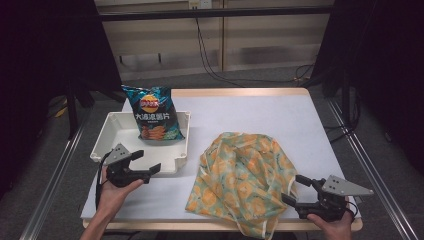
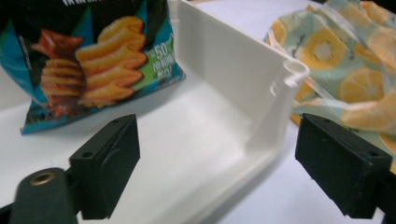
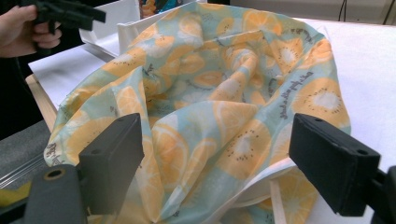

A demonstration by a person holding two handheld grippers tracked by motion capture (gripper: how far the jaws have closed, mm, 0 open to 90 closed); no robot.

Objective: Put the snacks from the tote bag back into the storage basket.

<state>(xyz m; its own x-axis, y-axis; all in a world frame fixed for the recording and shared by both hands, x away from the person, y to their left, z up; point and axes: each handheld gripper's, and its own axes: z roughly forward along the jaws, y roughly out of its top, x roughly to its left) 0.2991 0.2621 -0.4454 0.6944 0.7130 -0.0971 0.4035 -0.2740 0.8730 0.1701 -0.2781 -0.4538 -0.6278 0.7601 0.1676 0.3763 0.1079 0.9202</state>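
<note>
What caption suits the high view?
Open left gripper beside white plastic tray holding blue chip bag; open right gripper at orange-patterned cloth bag.

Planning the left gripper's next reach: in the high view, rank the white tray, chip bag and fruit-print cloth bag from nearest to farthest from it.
From the left gripper:
1. White tray, right beside it.
2. Fruit-print cloth bag, to its right.
3. Chip bag, propped at the tray's far wall.

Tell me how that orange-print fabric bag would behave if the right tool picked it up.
The fabric bag lies crumpled in soft folds, so it would probably hang limp. It looks thin, so likely light. Its smooth-looking cloth and white trim might slip between the open pads of the right tool.
</note>
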